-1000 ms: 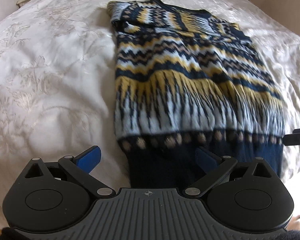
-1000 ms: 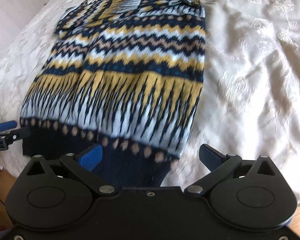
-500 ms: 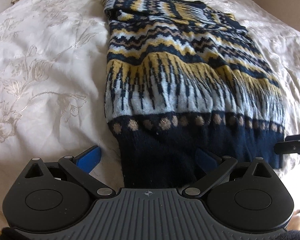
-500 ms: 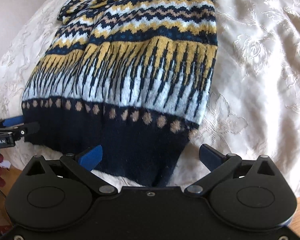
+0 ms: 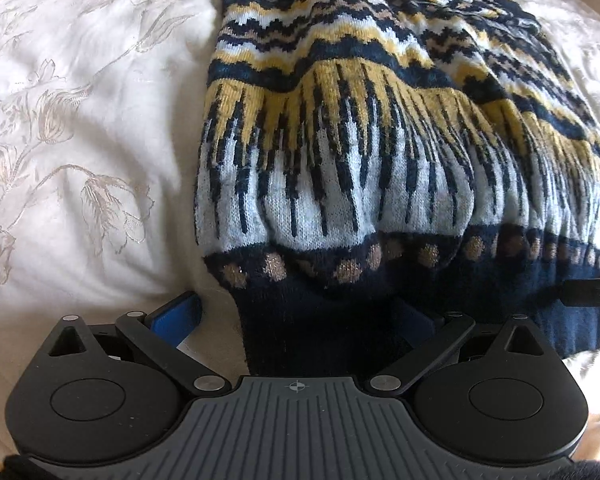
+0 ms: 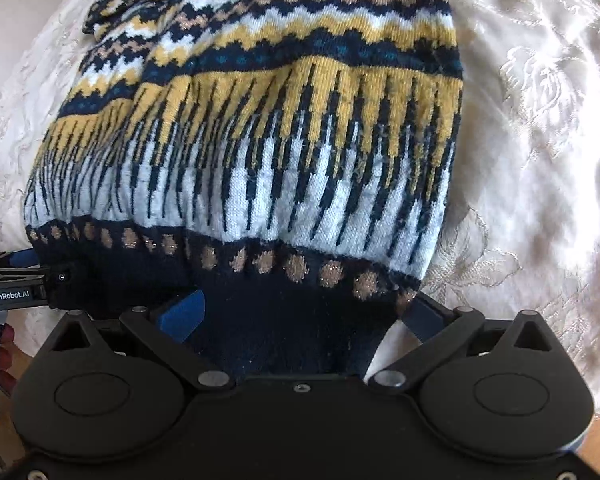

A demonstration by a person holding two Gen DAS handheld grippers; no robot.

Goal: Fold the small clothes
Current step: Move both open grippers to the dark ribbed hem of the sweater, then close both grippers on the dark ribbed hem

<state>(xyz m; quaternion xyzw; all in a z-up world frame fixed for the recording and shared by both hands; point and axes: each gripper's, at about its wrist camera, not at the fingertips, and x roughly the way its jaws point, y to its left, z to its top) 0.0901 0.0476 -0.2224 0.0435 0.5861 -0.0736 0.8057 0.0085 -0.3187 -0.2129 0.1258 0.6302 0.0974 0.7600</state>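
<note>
While spread wide, left gripper (image 5: 296,316) is set astride left corner of dark hem of navy, yellow and pale-blue patterned knitted jumper (image 5: 380,152); right gripper (image 6: 300,312), equally wide, straddles right corner. Jumper is laid on cream floral-embroidered bedspread (image 5: 80,140).

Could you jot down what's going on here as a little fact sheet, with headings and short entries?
garment: navy, yellow and pale-blue patterned knit sweater, lying flat, its plain navy hem nearest the cameras
surface: cream bedspread with a woven flower pattern
left gripper: jaws wide open, straddling the hem's left corner
right gripper: jaws wide open, straddling the hem's right corner
grasp: not yet closed on either side
fold: bottom half not yet folded; the top is hard to judge
</note>
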